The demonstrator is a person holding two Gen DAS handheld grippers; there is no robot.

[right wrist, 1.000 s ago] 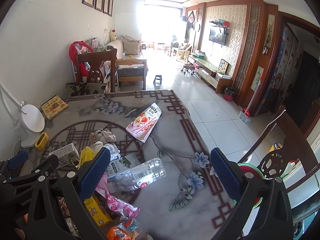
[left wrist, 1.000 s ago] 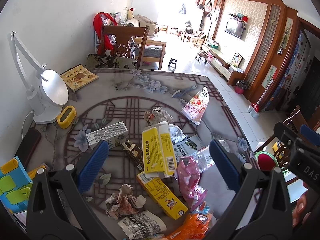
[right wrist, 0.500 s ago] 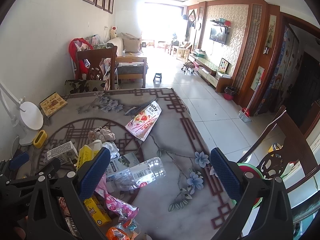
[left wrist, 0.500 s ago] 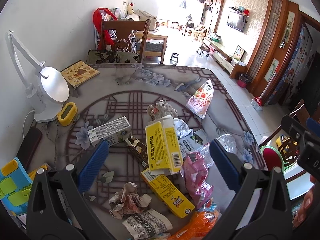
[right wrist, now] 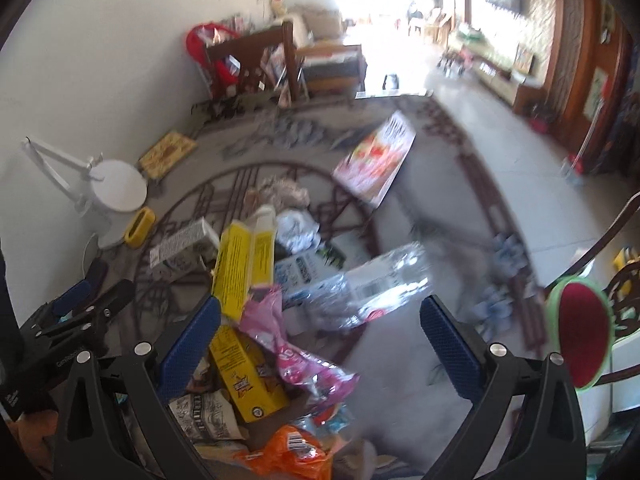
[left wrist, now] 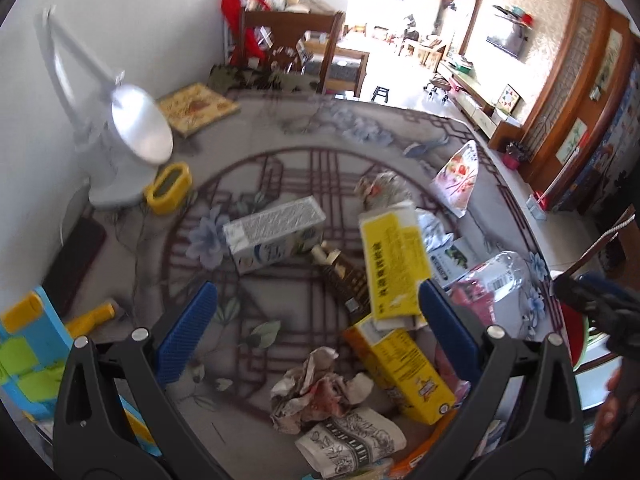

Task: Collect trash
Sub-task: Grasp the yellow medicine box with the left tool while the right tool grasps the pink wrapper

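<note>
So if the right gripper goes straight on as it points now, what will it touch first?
Probably the pink wrapper, lying between the closing, empty jaws of the right gripper, with the crushed clear bottle just beyond; blur makes depth uncertain.

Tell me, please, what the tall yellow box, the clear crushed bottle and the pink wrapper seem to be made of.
The tall yellow box looks like printed cardboard: flat panels, sharp folded edges. The clear crushed bottle seems thin plastic: see-through, dented, with a paper-like label. The pink wrapper is probably glossy plastic film: it crinkles and shines, though blur leaves this uncertain.
</note>
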